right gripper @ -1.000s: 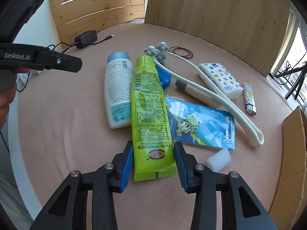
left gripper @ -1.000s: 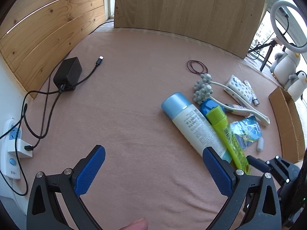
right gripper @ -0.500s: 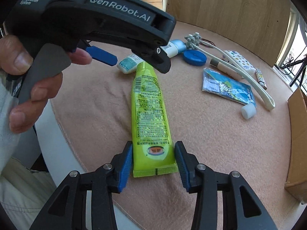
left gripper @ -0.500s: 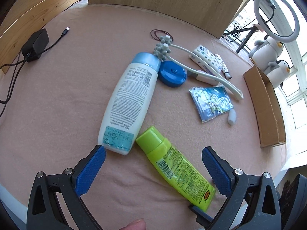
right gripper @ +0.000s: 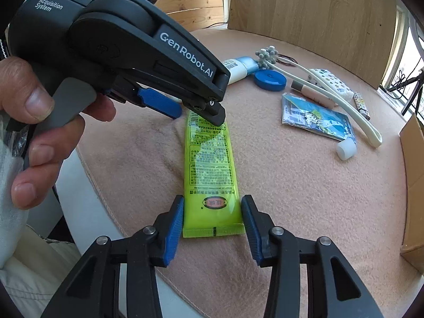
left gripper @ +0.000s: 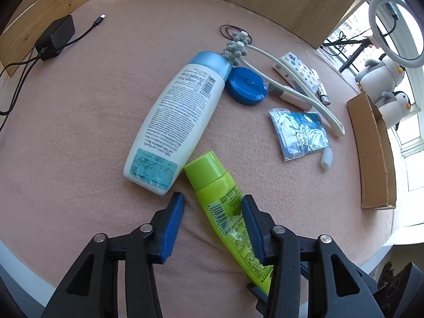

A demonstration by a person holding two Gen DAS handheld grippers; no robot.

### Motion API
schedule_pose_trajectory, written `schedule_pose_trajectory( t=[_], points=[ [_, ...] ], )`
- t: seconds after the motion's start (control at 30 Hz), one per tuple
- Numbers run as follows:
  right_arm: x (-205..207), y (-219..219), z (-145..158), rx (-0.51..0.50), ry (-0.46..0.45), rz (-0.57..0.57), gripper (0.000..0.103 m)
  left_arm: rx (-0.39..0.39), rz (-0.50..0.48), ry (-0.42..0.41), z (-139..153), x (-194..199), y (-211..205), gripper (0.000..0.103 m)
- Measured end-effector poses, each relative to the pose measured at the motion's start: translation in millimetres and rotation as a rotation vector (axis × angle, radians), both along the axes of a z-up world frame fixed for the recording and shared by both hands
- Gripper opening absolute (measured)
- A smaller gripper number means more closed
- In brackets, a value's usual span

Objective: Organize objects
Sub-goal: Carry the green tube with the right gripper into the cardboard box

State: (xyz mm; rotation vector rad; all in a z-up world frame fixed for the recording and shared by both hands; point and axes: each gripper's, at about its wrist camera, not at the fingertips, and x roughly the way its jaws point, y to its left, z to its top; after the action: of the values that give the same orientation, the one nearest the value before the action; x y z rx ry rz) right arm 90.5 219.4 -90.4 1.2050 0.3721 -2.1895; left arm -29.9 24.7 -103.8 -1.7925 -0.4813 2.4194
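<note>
lime-green plastic squeeze tube point(right gripper: 210, 175) flat on the pink felt-covered table point(right gripper: 304, 198), long axis running away from the near edge, crimped end nearest, cap end point(left gripper: 205, 168) by the base of the white lotion bottle with pale blue cap point(left gripper: 177, 124). right gripper point(right gripper: 212, 218) clamped on the crimped end, jaws closing, pads against both edges. left gripper point(left gripper: 212, 217) straddling the tube near its cap end, jaws closing, right pad touching, left pad clear. left nearer the cap; probably a two-handed lift toward the brown cardboard box point(left gripper: 371, 153), far right.
</note>
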Motion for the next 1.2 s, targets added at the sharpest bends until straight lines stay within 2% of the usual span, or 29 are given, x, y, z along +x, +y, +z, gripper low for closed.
schedule_pose_trajectory(
  t=[0.1,0.23,0.37,0.57,0.8,1.03,1.2],
  points=[
    [1.3,-0.7,0.4,-0.002,0.007,0.002,0.038,0.001,-0.020,0.007,0.6,-0.7,3.4,0.038],
    [1.5,3.3,1.2,-0.015,0.011,-0.012,0.038,0.043,-0.015,0.031,1.1,-2.1,-1.8,0.034],
    [1.7,4.1,3.8,-0.028,0.030,-0.036,0.038,0.028,-0.040,0.085,13.9,-0.4,0.8,0.033],
    [-18.1,-3.8,26.9,-0.038,0.097,-0.059,0.038,0.005,-0.077,0.176,52.7,-8.4,13.8,0.034],
    [-31.5,6.0,69.2,-0.058,0.201,-0.111,0.038,0.000,-0.131,0.286,104.8,-22.9,33.4,0.034],
    [-44.3,27.5,84.4,-0.059,0.252,-0.173,0.038,0.006,-0.208,0.319,126.2,-41.6,73.1,0.034],
    [-52.3,61.6,89.9,-0.054,0.279,-0.274,0.038,0.026,-0.326,0.339,132.5,-57.6,131.3,0.034]
  ],
)
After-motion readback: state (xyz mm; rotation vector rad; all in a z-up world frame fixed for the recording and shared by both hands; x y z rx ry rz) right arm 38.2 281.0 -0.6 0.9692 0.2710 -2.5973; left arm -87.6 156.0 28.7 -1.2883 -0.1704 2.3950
